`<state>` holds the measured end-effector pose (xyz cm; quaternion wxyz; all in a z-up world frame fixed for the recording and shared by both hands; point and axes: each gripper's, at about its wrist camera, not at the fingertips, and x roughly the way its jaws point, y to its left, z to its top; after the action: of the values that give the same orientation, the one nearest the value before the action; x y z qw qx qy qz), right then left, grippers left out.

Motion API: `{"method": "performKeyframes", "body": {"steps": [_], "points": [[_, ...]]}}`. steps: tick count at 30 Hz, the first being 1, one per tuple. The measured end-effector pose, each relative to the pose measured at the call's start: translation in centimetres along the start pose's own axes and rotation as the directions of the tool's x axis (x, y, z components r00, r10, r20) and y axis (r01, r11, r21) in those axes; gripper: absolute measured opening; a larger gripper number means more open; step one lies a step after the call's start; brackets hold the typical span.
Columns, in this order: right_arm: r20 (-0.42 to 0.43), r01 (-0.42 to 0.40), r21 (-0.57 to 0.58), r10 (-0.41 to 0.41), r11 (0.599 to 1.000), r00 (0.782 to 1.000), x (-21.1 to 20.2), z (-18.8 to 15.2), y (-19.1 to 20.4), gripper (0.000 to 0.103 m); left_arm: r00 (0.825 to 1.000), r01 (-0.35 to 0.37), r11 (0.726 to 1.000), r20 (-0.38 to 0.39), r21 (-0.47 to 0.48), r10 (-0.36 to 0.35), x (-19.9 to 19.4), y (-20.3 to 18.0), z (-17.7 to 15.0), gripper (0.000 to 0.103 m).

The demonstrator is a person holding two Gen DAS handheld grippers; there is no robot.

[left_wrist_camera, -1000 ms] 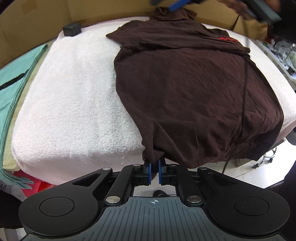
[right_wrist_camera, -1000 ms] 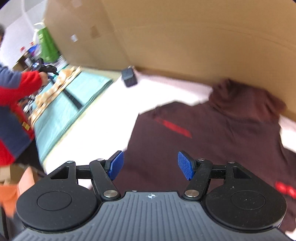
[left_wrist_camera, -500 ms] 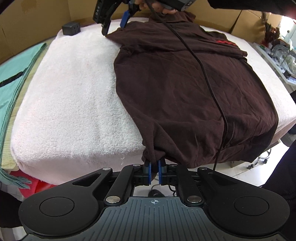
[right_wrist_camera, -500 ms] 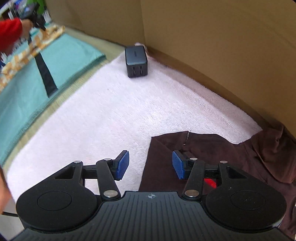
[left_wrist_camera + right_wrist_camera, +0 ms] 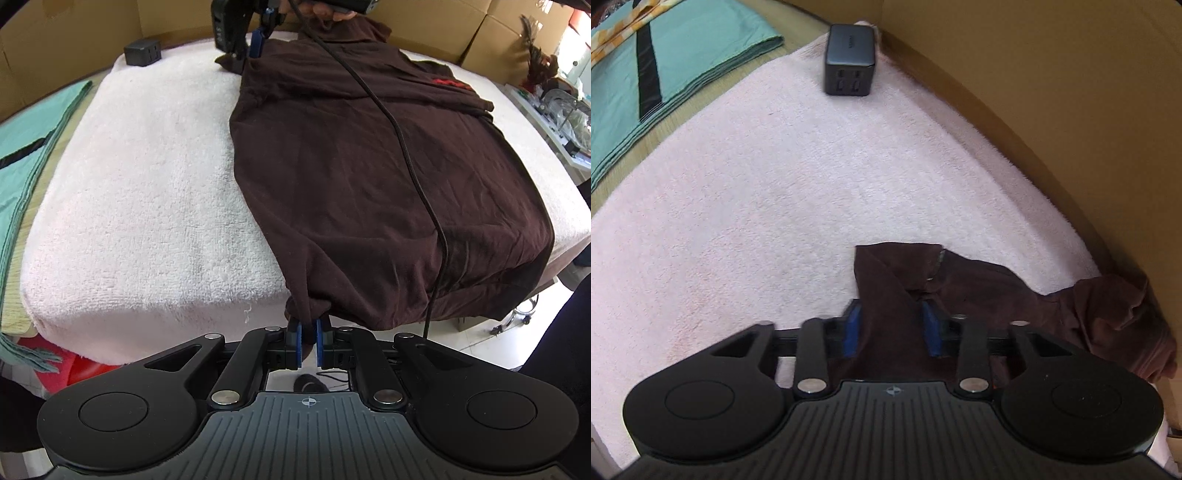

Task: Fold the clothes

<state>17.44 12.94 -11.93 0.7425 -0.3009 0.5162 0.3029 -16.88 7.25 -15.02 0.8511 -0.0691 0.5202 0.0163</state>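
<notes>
A dark brown shirt point(image 5: 369, 166) lies spread on a pink towel-covered surface point(image 5: 147, 192), its hem hanging over the near edge. My left gripper point(image 5: 308, 341) is shut on the shirt's lower left hem corner. My right gripper point(image 5: 891, 326) is still open, its blue pads either side of the shirt's left sleeve point(image 5: 886, 280), which lies between the jaws. The right gripper also shows in the left wrist view point(image 5: 251, 44) at the far sleeve, with its black cable point(image 5: 406, 147) trailing across the shirt. The collar point(image 5: 1115, 317) is bunched near the cardboard wall.
A black charger block point(image 5: 850, 61) sits at the towel's far corner; it also shows in the left wrist view point(image 5: 142, 53). Folded teal cloth point(image 5: 646, 92) lies to the left on a mat. A cardboard wall point(image 5: 1052, 92) borders the back. Clutter stands at the right point(image 5: 561, 107).
My right gripper has come down from above the shirt to the left sleeve and narrowed its jaws around it. My left gripper has kept its hold on the hem corner.
</notes>
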Motion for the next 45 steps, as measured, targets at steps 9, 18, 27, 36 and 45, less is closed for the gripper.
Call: {"method": "performKeyframes", "body": {"steps": [9,18,27,36,45], "points": [[0.101,-0.161,0.192,0.144,0.968,0.984,-2.6,-2.0,-3.6,0.006,1.000,0.004,0.999,0.003,0.037,-0.004,-0.7,-1.0,0.1,0.003],[0.281,-0.288,0.311,0.201,0.906,0.938,-5.7,-5.8,-7.0,0.005,1.000,0.010,0.997,0.003,0.079,-0.010,-1.5,-2.4,0.1,0.003],[0.376,-0.351,0.441,0.185,0.826,0.908,-7.2,-12.1,-11.9,0.005,1.000,0.026,0.987,-0.019,0.156,-0.023,-1.3,-5.3,0.3,0.003],[0.390,-0.359,0.516,0.160,0.777,0.907,-6.6,-16.5,-14.5,0.005,0.998,0.045,0.979,-0.043,0.201,-0.037,-0.2,-8.8,0.4,0.003],[0.354,-0.347,0.582,0.155,0.736,0.922,-4.2,-18.6,-15.8,0.009,0.993,0.067,0.983,-0.110,0.173,-0.049,2.1,-10.8,0.2,0.039]]}}
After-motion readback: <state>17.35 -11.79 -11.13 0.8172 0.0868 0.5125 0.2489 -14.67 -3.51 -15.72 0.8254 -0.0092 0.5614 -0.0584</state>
